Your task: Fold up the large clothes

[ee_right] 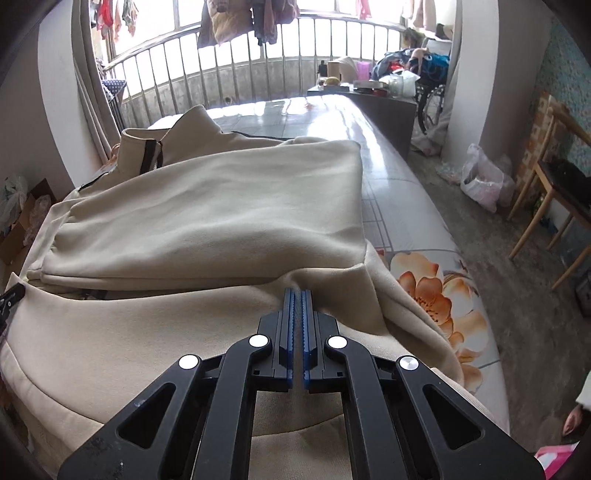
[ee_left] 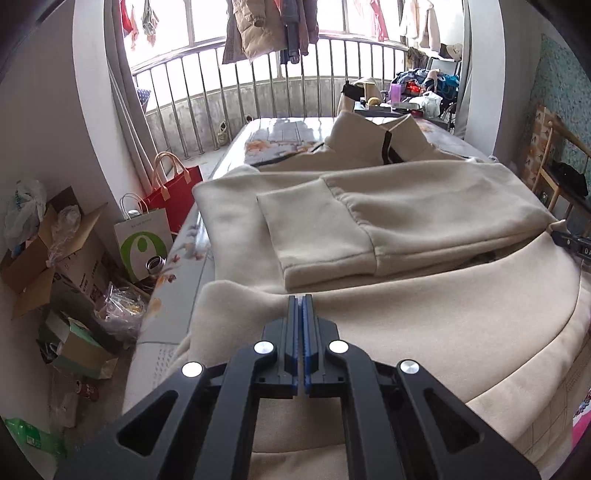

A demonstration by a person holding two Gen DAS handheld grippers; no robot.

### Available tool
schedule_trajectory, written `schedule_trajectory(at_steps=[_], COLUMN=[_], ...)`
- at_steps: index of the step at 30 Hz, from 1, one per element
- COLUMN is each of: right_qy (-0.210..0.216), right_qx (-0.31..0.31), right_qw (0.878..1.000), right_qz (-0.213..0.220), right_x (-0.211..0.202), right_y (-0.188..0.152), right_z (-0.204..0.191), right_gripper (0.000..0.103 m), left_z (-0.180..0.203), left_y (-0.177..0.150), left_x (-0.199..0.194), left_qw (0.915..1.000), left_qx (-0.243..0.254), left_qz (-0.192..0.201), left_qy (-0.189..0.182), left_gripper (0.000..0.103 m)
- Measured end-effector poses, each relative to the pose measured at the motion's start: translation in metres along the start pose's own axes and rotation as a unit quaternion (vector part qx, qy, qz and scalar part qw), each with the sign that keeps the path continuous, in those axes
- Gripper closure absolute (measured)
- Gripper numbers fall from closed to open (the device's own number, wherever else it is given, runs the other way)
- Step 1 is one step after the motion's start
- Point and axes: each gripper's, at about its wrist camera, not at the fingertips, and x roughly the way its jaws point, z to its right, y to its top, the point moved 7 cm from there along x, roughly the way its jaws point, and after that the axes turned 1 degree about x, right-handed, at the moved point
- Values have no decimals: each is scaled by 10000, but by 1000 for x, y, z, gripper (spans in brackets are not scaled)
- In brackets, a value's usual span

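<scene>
Left gripper [ee_left: 302, 297]: jaws drawn together, blue pads almost meeting, tips pressed into the near fold of the cream jacket [ee_left: 406, 332]; whether cloth is pinched between them cannot be told.

Right gripper [ee_right: 297, 292]: jaws likewise narrow, tips at a puckered crease of the same jacket [ee_right: 207, 206] (the fabric gathers toward the pads, but a grip cannot be confirmed).

Cream jacket: large fleece garment spread across the bed [ee_right: 406, 229], partly folded. Sleeves [ee_left: 317, 236] laid across the body, one cuff square toward the left in the left wrist view. Collar [ee_left: 373, 136] with dark zip stands at the far end. Near hem drapes toward the grippers.

Bed: flowered cover, orange bloom [ee_right: 428, 295] exposed right of the jacket.

Left of bed, on floor: red tote bag [ee_left: 177, 192], white paper bag with green mark [ee_left: 144, 240], open cardboard boxes [ee_left: 33, 266].

Right of bed: wooden chair [ee_right: 554, 206], plastic bag [ee_right: 484, 177].

Far end: metal railing [ee_left: 258, 85] before windows, hanging clothes [ee_left: 266, 29] above, cluttered low cabinet [ee_right: 376, 99].
</scene>
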Motion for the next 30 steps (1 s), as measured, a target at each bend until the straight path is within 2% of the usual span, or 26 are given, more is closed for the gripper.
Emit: schedule_trajectory(at_steps=[4,7,8,10,13,16,18,21,23,25,27,30], right_qy=[112,103,233,755,1676,2057,1976,2023,2010,1996,1958,1950], right_qx=[169,327,318,136,-516,-1115,-1335,-1208,-1152,-1176,-1188,-1128], right_qw=[9998,9992,9988,9965,9844,9705,9675,9678,9683,9685,9693,9704], right_qz=[-92,189,300,325,-119,-573,-845,-891,-935,-917,-891,-869], right_x=[-11,-44,-56,-73,-73,-56,-38,-26,-25,-23,-23,-22], right_y=[6,12,13,9,-13,-37,-46,-43,-42,-41,-40,-40], right_z=[6,8,1,-28,-99,-156,-174,-179,-179,-180,-180,-177], right_gripper=[91,76,76,76,76,82,88,89,92,92,92,92], left_z=[3,2,1,0,-2,-7,-11,-17,-22,-19,-4,29], left_y=[-1,-1,-1,-1,0,1,1,2,6,12,12,-3], left_x=[0,0,0,1,1,2,3,0,-15,-42,-63,-67], left_qw=[9998,9998,9999,10000,10000,9994,9982,9946,9921,9904,9835,9700], left_qx=[155,140,108,64,-16,-195,-383,-618,-720,-544,-337,-183], left_qz=[44,23,16,1,-35,-91,-140,-133,81,497,631,227], left_qy=[141,104,77,29,-71,-266,-447,-819,-1027,-1172,-1661,-2412], left_gripper=[101,101,101,101,101,101,100,98,98,97,96,96])
